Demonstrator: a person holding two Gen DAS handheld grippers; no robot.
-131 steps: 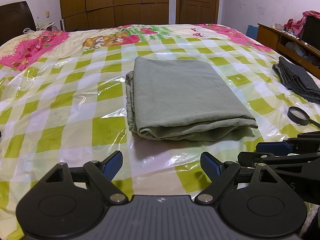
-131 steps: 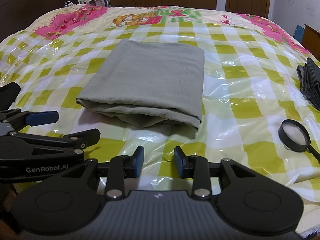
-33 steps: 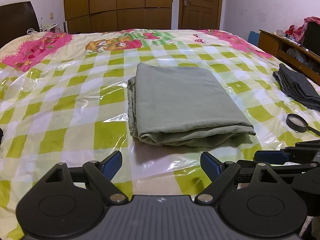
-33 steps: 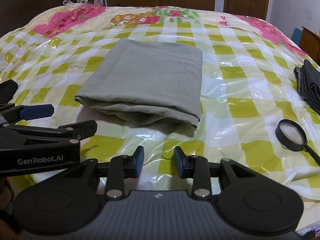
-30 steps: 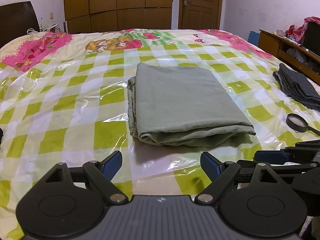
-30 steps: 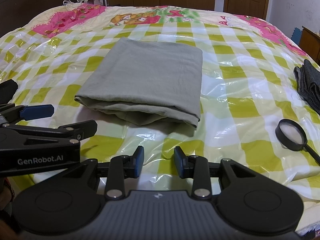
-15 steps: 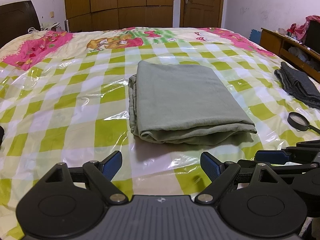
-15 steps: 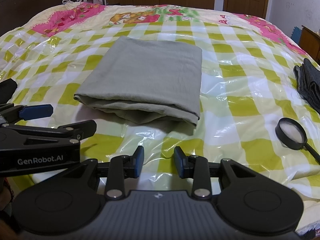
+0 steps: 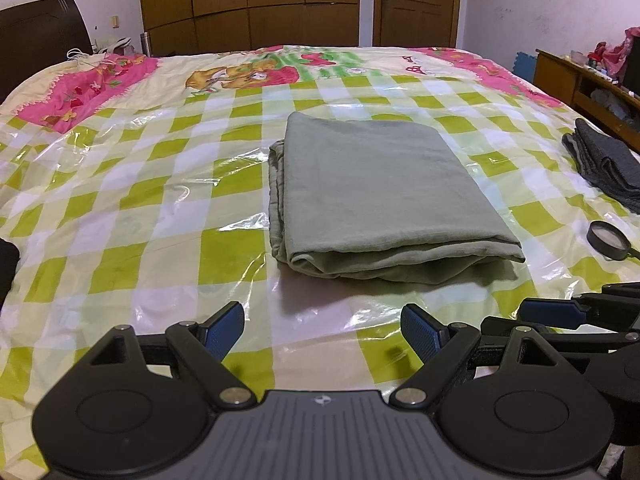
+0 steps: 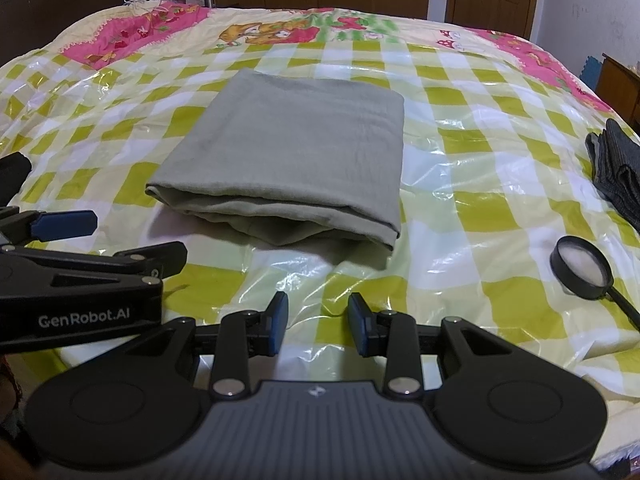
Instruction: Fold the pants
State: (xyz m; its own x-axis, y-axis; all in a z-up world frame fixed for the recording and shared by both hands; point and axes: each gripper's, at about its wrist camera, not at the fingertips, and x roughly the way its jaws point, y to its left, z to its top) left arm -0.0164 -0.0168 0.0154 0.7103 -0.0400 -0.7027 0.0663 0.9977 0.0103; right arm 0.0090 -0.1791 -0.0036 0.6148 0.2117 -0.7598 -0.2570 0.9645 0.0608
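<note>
Wooden wardrobes and a door back a bed with a green-checked cover under clear plastic in the left wrist view, where the folded grey-green pants lie mid-bed beyond the left gripper, its jaws wide apart and empty. From the right wrist view the pants sit far-left of a magnifying glass and folded dark cloth, while the right gripper hangs near the bed's edge, jaws partly apart on nothing.
</note>
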